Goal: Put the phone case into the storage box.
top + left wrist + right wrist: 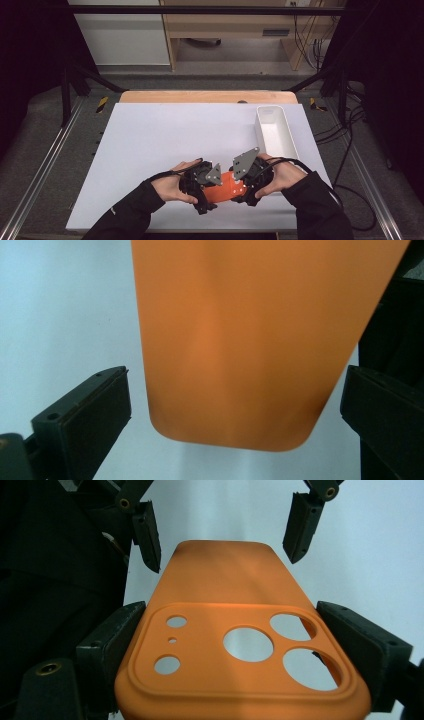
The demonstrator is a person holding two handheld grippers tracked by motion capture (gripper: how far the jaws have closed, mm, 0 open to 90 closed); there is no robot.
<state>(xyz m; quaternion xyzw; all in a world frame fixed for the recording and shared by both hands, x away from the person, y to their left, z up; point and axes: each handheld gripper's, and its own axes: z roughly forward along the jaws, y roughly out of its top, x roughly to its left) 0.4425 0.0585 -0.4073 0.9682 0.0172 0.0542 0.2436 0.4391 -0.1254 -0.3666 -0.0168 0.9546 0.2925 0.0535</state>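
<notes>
Orange phone case (227, 189) low-centre in the high view, long axis running gripper to gripper. Right gripper (245, 645) pinching the camera end; left gripper (235, 405) spread around the other end.

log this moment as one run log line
right hand-held gripper: shut on orange silicone phone case | left hand-held gripper: open around its other end

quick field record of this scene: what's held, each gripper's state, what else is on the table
held item: orange phone case, camera-cutout end between the right gripper's jaws
right gripper: shut on the case's two long edges
left gripper: open, jaws either side of the case's plain end, gaps visible on both sides
case position: low over the near part of the white table
other item: white bin at the table's right, looks empty
</notes>
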